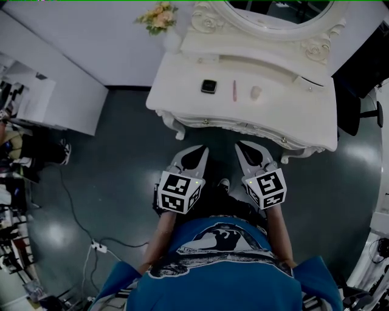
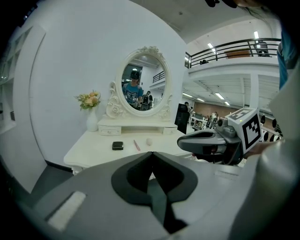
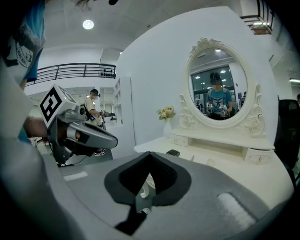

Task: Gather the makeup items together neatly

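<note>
Head view shows the white worktop (image 1: 292,118) at 12 o'clock from the person, with its oval mirror (image 1: 276,9) at the far edge. Short of the near edge, over the dark floor (image 1: 109,152), the left hand-held gripper (image 1: 197,152) and the right hand-held gripper (image 1: 246,152) sit side by side, both pointing toward 12 o'clock. Each gripper view shows its jaws clenched tip to tip with nothing between them.

The makeup lies in a row across the middle of the worktop. A black compact (image 1: 208,86) comes first. At its 3 o'clock is a thin pink stick (image 1: 234,90) lying lengthwise toward 12. At 3 o'clock again is a small pale piece (image 1: 256,92), too small to identify. The three are near one another but none touch.

Such a row fits either items waiting to be drawn closer or a line already set tidy, and these views do not settle which. Should a reach over the worktop be called for, I judge it goes best with the jaws released before arrival, a low approach, and a pinch across the stick's width so it cannot roll.
</note>
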The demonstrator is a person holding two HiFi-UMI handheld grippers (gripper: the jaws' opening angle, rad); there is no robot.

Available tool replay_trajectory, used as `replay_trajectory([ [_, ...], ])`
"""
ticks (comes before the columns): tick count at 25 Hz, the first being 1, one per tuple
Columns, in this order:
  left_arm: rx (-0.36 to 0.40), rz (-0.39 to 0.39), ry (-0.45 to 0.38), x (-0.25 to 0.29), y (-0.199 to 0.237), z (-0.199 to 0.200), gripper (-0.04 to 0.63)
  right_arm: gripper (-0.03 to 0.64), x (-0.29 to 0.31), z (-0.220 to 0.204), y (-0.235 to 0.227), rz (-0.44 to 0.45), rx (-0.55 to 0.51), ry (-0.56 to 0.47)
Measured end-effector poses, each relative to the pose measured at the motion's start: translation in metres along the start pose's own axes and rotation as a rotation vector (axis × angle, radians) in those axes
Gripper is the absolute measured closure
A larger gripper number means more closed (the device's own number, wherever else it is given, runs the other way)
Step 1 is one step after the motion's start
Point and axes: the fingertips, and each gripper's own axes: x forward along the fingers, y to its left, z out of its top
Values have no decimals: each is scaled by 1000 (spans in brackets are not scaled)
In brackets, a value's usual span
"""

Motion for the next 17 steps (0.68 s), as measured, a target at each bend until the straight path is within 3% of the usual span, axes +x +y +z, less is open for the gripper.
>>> replay_trajectory([
  [17, 10, -25, -26, -13, -16, -4, 577, 615, -6, -2, 16, 10, -36, 12],
])
